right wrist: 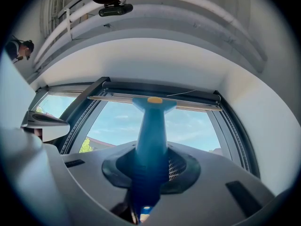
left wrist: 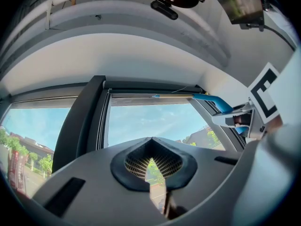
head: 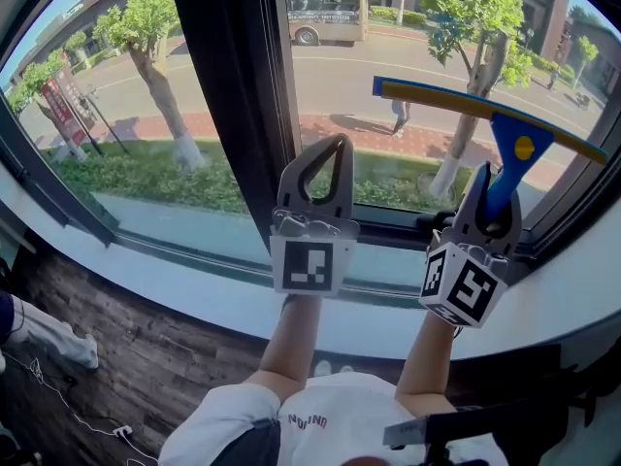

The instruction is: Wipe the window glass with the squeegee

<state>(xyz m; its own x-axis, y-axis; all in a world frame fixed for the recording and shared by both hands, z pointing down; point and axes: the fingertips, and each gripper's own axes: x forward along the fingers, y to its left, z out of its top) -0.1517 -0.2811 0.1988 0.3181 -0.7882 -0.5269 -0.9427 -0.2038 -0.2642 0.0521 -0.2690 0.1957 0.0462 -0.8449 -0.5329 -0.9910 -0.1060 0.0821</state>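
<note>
R gripper (head: 493, 190) clamped on blue-yellow plastic squeegee (head: 502, 124) | L gripper (head: 327, 144) jaws together, empty | beige bus (head: 325, 13): head view only, lettering illegible

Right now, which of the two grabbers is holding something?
The right gripper: its fingers clamp the handle of the blue plastic squeegee with the yellow blade. The left gripper is shut on nothing.

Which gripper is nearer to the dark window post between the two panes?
Left. The left gripper sits just right of the post, shut on nothing. The right gripper is farther right, shut on the squeegee handle.
</note>
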